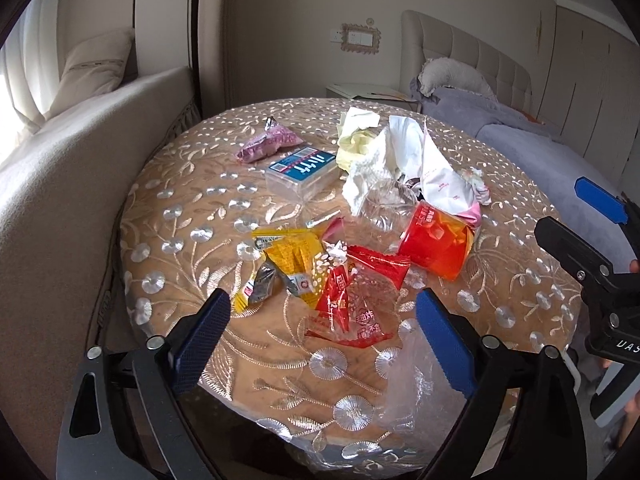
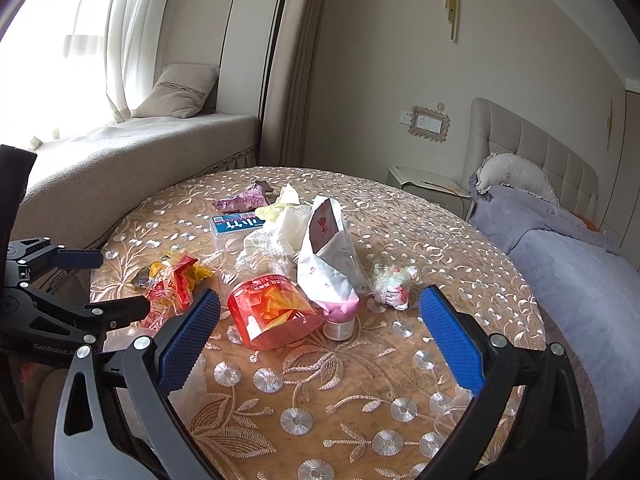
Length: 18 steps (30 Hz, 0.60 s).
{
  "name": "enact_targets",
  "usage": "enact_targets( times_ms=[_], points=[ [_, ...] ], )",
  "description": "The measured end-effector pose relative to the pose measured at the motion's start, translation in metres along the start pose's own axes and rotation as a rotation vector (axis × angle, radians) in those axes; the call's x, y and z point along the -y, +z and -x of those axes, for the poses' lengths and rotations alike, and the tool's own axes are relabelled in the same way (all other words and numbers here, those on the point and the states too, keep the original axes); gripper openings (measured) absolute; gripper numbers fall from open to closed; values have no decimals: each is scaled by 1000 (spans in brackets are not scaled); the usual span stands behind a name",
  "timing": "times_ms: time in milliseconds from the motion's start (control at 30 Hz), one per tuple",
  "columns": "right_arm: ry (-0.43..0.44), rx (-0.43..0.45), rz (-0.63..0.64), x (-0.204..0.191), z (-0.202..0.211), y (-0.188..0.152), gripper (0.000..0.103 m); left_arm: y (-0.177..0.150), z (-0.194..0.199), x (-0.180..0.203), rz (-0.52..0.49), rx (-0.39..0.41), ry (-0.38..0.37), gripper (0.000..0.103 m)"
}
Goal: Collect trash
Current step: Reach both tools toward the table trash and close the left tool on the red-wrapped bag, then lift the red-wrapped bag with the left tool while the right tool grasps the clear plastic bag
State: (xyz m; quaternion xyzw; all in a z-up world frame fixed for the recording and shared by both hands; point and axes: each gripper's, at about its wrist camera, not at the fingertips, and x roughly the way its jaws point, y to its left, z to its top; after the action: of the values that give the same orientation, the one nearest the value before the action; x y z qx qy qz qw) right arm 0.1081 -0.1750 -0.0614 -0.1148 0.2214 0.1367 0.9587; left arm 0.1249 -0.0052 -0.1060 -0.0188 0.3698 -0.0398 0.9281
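A: On the round table (image 1: 168, 216), toward its middle, the white pouch (image 2: 328, 256) is the largest piece of trash. It leans against the crumpled tissues (image 2: 280, 228). I think it is light and slippery, so I would pinch it at the flat upper edge.

B: And the red cup (image 2: 272, 312) just beside it?

A: It lies on its side, nearer to the close edge. It is thin clear plastic, stiff but easy to crush. Orange scraps are inside it, so take the rim gently or they can fall out.

B: The clear box (image 1: 300, 176) with the blue label?

A: It is toward the far edge, rigid, easy to hold by its long sides. What is inside I cannot tell.

B: The smaller things?

A: The red wrapper (image 1: 352, 304) and the yellow wrapper (image 1: 292, 256) lie near the close edge; soft, almost no weight. The purple packet (image 1: 268, 144) is farthest.

B: And the claws?

A: The left claw (image 1: 324, 344) is wide apart above the red wrapper, holding nothing. The right claw (image 2: 320, 332) is also spread wide and empty.
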Motion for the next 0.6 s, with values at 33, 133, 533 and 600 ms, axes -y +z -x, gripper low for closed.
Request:
enact_targets(
  times_ms=[33, 133, 533, 600],
  points=[
    [-5, -2, 3, 0, -1, 0, 100, 1, -5, 0, 4, -12, -12, 79],
    [-16, -8, 10, 2, -7, -1, 100, 2, -19, 1, -6, -33, -5, 79],
    [9, -26, -20, 8, -21, -6, 100, 5, -12, 10, -45, -16, -63, 9],
    [23, -23, -21, 6, -17, -6, 100, 9, -3, 10, -44, 8, -56, 9]
  ],
)
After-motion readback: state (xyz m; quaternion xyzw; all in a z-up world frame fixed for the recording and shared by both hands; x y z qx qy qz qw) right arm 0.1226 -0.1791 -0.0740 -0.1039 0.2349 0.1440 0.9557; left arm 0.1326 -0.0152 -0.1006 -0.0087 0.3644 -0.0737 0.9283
